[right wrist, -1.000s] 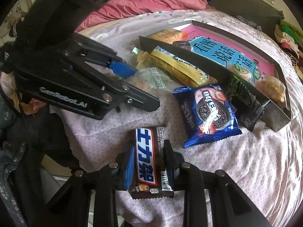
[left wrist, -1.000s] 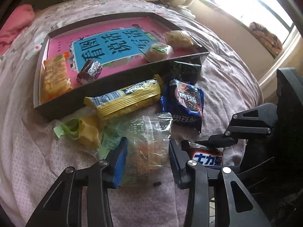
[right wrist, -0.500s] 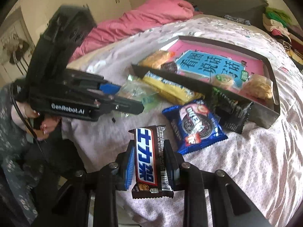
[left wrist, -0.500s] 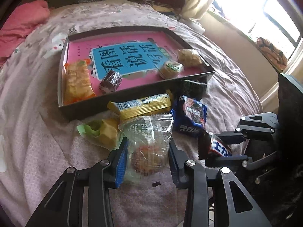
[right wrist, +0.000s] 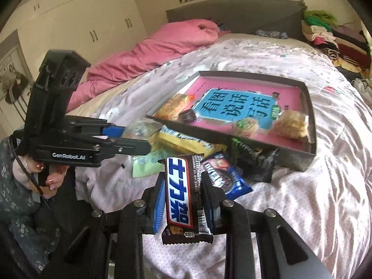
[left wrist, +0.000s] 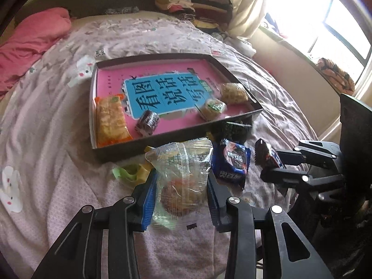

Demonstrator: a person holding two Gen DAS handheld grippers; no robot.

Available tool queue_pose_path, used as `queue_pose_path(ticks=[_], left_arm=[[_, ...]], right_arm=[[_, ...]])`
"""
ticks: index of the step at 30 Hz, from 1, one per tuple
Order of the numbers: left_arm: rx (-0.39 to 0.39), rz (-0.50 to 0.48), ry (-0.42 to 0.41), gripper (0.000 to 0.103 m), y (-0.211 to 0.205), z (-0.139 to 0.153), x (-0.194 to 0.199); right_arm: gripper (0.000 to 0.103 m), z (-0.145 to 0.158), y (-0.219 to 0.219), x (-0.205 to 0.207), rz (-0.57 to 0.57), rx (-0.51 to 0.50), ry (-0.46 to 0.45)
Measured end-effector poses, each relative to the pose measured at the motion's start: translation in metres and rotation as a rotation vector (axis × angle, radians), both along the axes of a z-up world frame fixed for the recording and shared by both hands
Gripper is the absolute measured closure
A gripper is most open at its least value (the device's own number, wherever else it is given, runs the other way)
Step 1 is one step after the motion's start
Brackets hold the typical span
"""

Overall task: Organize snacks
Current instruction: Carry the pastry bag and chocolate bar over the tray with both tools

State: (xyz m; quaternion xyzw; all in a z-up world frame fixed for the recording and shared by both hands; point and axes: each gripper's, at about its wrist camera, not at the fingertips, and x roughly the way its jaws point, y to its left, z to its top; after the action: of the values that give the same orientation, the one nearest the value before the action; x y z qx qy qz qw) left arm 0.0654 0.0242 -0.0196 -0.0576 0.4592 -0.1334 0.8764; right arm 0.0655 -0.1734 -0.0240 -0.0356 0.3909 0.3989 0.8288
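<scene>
Chocolate bar (right wrist: 184, 193): clamped lengthwise between the jaws of the right gripper (right wrist: 183, 197), clear of the bedspread (right wrist: 313, 209). It also shows in the left wrist view, where it juts out past that gripper's fingers.

Clear-wrapped pastry (left wrist: 180, 181): pinched at its sides by the left gripper (left wrist: 180, 195), the loose top of the wrapper standing up above the pads. Both tools are therefore loaded; neither is free.

Tray (left wrist: 121, 150): a shallow dark box lying on the bed, lined with a pink and blue printed sheet. Four items are already inside:
- orange-wrapped cracker pack (left wrist: 111, 121) along the left wall
- dark round sweet (left wrist: 147, 123) near the front wall
- green-labelled round cake (left wrist: 212, 109) toward the right front corner
- pale crumbly snack (left wrist: 233, 93) against the right wall

Outstanding, on the bedspread just outside the tray's front wall:
- blue biscuit packet (right wrist: 223, 176)
- yellow wafer pack (right wrist: 183, 141), touching the wall
- black and green packet (right wrist: 253, 160) by the right front corner
- green and yellow wrapper (left wrist: 131, 172)

Assessment: roughly half complete. Four snacks are stowed, two are in transit and four are not yet collected. The middle and rear of the tray are bare, so space appears ample for the remainder. Both held items next need carrying over the front wall and releasing inside.
</scene>
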Motion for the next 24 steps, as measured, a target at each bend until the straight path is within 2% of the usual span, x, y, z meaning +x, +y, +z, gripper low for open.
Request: queue_pose_path(ticks=[24], left_arm=[[-0.017, 0.095, -0.055, 0.063, 0.01, 0.026, 0.005]], right_arm=[[0.074, 0.016, -0.026, 0.028, -0.185, 0.029, -0.042]])
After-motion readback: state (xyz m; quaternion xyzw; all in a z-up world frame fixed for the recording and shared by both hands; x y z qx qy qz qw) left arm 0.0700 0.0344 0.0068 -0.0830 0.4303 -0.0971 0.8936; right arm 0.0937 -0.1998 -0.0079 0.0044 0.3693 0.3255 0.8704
